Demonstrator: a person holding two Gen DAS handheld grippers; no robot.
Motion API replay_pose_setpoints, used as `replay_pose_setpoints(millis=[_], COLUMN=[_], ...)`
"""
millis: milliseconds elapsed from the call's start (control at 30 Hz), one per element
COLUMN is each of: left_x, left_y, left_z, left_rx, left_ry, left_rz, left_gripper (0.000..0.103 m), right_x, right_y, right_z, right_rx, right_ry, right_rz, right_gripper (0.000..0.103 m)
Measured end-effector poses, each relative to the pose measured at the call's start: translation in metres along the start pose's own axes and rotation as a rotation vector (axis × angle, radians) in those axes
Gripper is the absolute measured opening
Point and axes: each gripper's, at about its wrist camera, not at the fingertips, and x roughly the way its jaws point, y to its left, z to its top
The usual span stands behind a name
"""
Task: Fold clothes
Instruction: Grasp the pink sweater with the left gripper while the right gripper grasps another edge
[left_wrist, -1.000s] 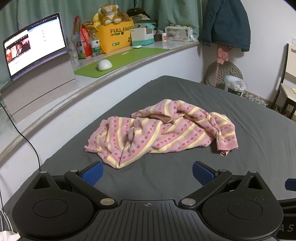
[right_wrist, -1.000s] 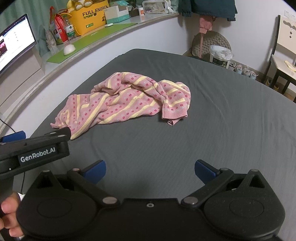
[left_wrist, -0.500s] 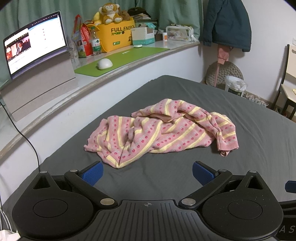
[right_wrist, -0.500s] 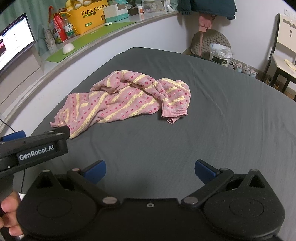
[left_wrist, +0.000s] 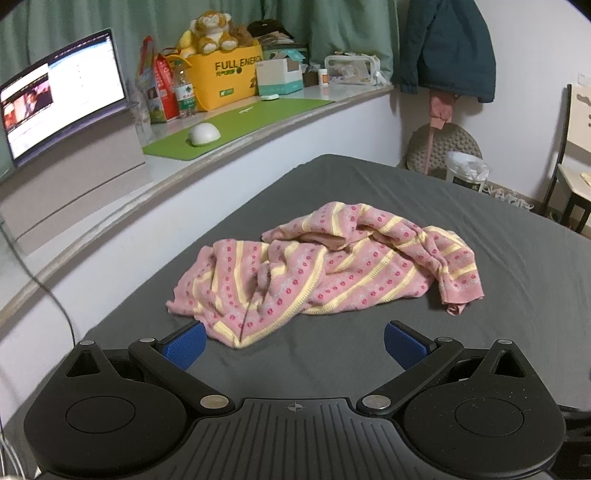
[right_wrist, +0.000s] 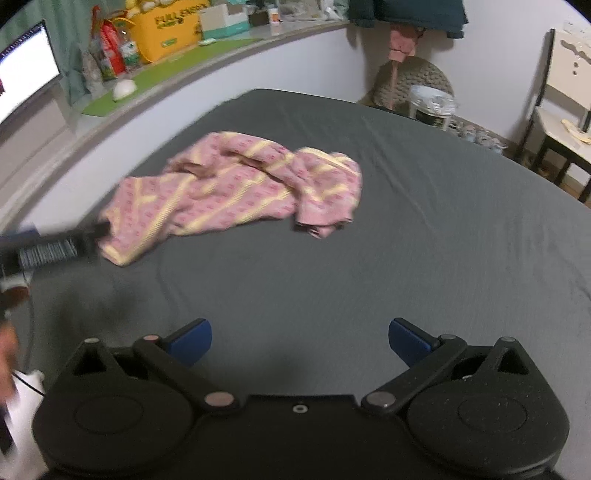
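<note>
1. A crumpled pink knitted garment with yellow stripes and red dots (left_wrist: 325, 269) lies unfolded in a heap on the bed with the dark grey sheet (left_wrist: 517, 266), toward the side nearest the wall ledge.
2. Our left claw (left_wrist: 294, 340) is released: its blue-padded fingers (left_wrist: 184, 341) stand wide apart and grasp nothing. The left pad sits just beside the garment's near hem; we cannot tell whether it touches.
3. Our right claw (right_wrist: 300, 340) is also released, fingers spread, empty, over bare sheet and well apart from the garment (right_wrist: 240, 192).
4. The right wrist view is motion-blurred; the left claw's black body (right_wrist: 51, 247) appears at its left edge near the garment's corner.
5. On the pale curved counter (left_wrist: 236, 140) along the wall: a green mat (left_wrist: 240, 118), a white mouse (left_wrist: 203, 133), a yellow box (left_wrist: 225, 79) topped by a plush toy (left_wrist: 210, 31), and a lit monitor (left_wrist: 62, 107).
</note>
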Motion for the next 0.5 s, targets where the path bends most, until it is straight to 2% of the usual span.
replay_pose_setpoints(millis=[133, 233, 300, 367, 433, 467, 500], left_x=[0.043, 0.1, 0.134, 0.159, 0.176, 0.184, 0.191], left_y=[0.019, 0.03, 0.032, 0.027, 0.009, -0.003, -0.01], left_z=[0.007, 0.013, 0.016, 0.019, 0.017, 0.015, 0.014], left_rx=[-0.025, -0.039, -0.01, 0.033, 0.163, 0.238, 0.284], left_ry=[-0.075, -0.087, -0.073, -0.074, -0.084, -0.082, -0.065], left_rz=[0.002, 0.066, 0.088, 0.079, 0.119, 0.151, 0.144], left_gripper=[0.103, 0.103, 0.103, 0.103, 0.101, 0.097, 0.091], right_x=[0.007, 0.012, 0.013, 0.013, 0.012, 0.012, 0.011], right_y=[-0.026, -0.042, -0.048, -0.052, -0.057, -0.059, -0.061], right_z=[-0.02, -0.033, -0.037, -0.038, -0.04, -0.041, -0.043], right_rx=[0.007, 0.028, 0.033, 0.039, 0.036, 0.033, 0.03], right_ry=[0.042, 0.084, 0.1, 0.107, 0.115, 0.12, 0.124], right_rz=[-0.062, -0.053, -0.051, -0.052, -0.046, -0.042, -0.039], right_gripper=[0.103, 0.103, 0.103, 0.103, 0.103, 0.103, 0.103])
